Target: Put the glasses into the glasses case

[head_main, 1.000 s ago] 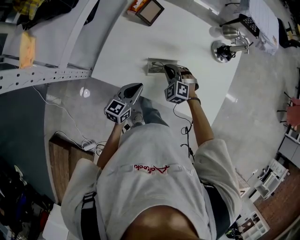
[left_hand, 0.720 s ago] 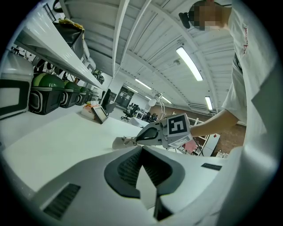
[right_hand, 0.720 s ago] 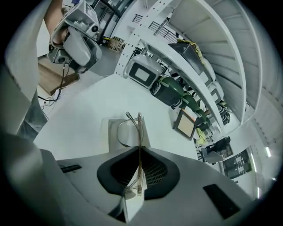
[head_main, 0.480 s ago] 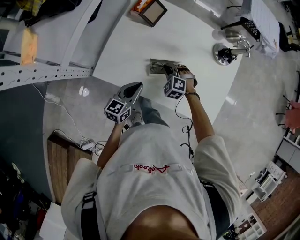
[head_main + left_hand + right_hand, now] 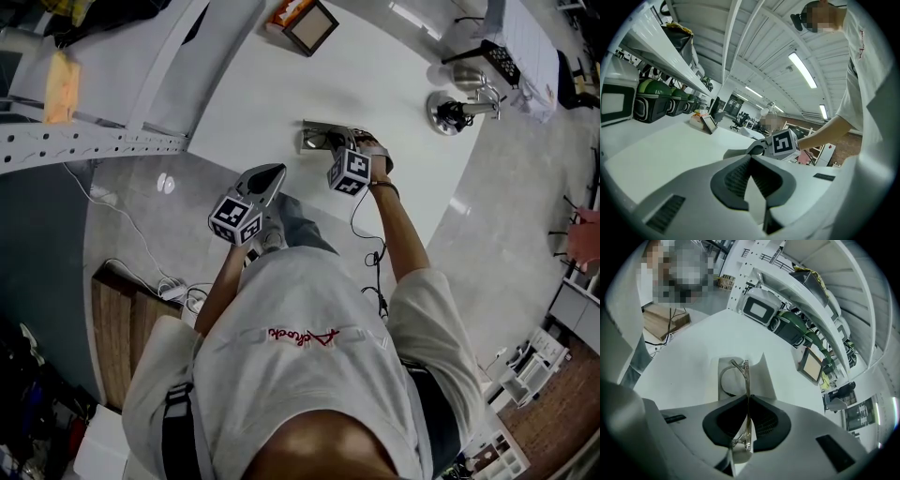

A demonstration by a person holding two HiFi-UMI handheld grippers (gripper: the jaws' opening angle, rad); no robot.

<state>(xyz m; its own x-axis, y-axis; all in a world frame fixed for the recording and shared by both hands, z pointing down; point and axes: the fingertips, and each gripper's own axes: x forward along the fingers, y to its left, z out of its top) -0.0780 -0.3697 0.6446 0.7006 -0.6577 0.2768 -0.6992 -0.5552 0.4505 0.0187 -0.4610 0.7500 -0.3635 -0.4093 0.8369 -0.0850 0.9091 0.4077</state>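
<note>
The clear-framed glasses (image 5: 746, 373) are pinched by their frame in my right gripper (image 5: 748, 396), which is shut on them. They hang over the open pale grey glasses case (image 5: 761, 376), front end low inside it. In the head view the case (image 5: 317, 139) lies near the white table's front edge, and the right gripper (image 5: 336, 142) points steeply down into it. My left gripper (image 5: 277, 172) hovers at the table's edge to the left of the case, shut with nothing between its fingers. The left gripper (image 5: 750, 157) points nearly level across the table toward the right gripper's marker cube (image 5: 784, 143).
A framed picture (image 5: 307, 25) and an orange box (image 5: 286, 9) stand at the table's far side. A metal stand with a round base (image 5: 450, 108) is at the right. Shelves with green and black boxes (image 5: 792, 329) run behind the table (image 5: 262, 84).
The right gripper has sunk toward the case with the glasses, so they now reach into it. The left gripper has stayed in place.
</note>
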